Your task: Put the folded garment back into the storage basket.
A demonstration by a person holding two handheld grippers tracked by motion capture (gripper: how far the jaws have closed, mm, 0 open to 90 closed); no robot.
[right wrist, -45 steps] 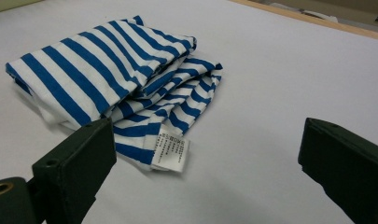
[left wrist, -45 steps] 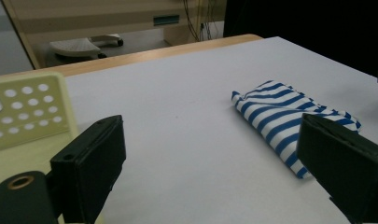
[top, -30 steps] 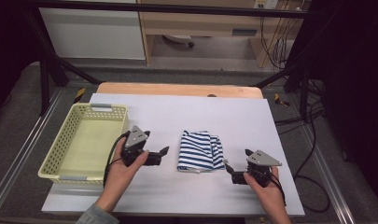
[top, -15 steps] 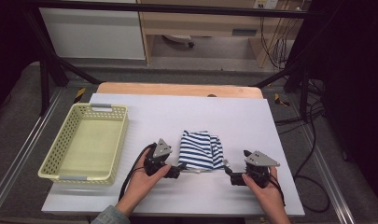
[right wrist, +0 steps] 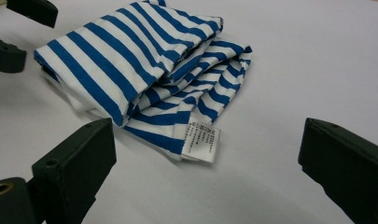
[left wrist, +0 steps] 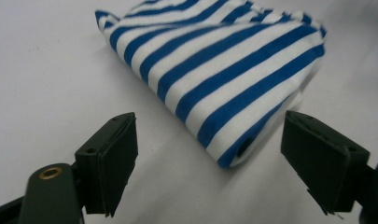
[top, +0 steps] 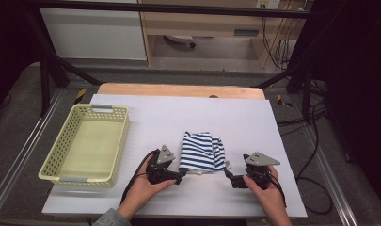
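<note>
Both your grippers sit low on the white table (top: 273, 122), either side of the folded blue-and-white striped cloth (top: 201, 151). Left gripper (top: 179, 177): jaws have just been closing a bit but still wide, cloth's near-left corner w/ its folded edge sits btwn them, pads not touching it. Right gripper (top: 229, 177): jaws wide open, holding nothing, aimed at the cloth's near-right corner w/ its white care label (right wrist: 201, 142). Yellow basket (top: 66, 176) stands well apart at left.

bare table (top: 178, 117) beyond folded cloth (top: 201, 151), basket (top: 87, 143) flanking left
</note>
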